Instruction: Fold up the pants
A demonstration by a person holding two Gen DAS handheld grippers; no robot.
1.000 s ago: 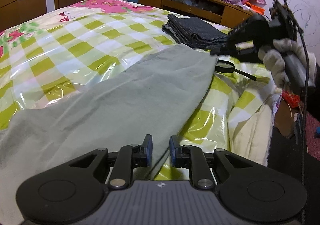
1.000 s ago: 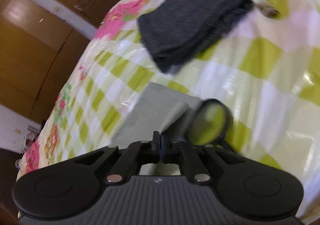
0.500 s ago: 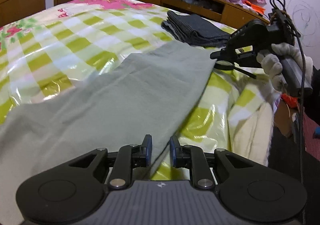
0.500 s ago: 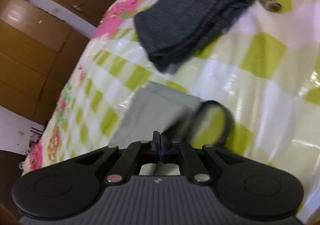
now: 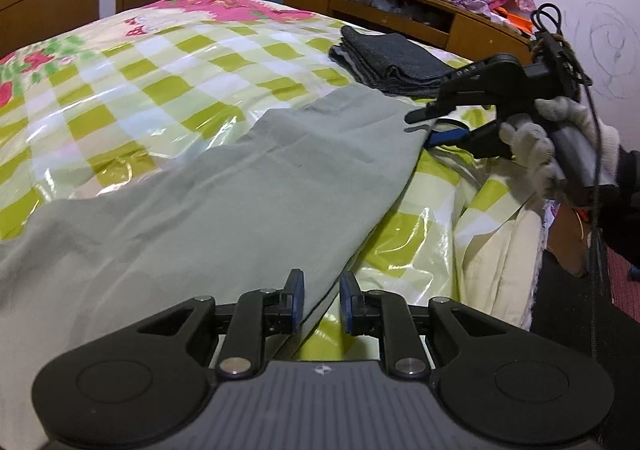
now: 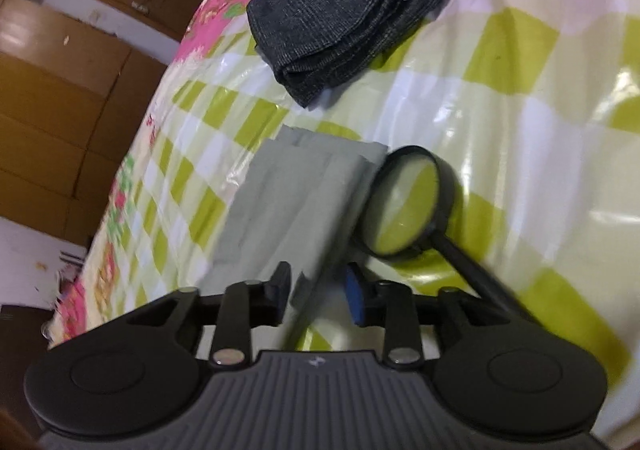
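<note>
Light grey-green pants (image 5: 224, 206) lie stretched flat across the checked bedspread (image 5: 132, 82). My left gripper (image 5: 320, 304) is open, its jaws on either side of the pants' near edge, not closed on it. My right gripper (image 6: 316, 290) is open at the far leg end of the pants (image 6: 288, 202); it also shows in the left wrist view (image 5: 420, 128), held by a gloved hand, just past the hem.
Folded dark grey pants (image 5: 392, 62) lie on the bed beyond the hem, also in the right wrist view (image 6: 360, 6). A black magnifying glass (image 6: 408, 206) lies beside the hem. The bed's edge (image 5: 500, 250) drops off at right. A wooden TV cabinet (image 5: 400, 18) stands behind.
My right gripper was shut and has opened at the pants' leg end. The left gripper stays open at the near edge; the pants lie flatter.
</note>
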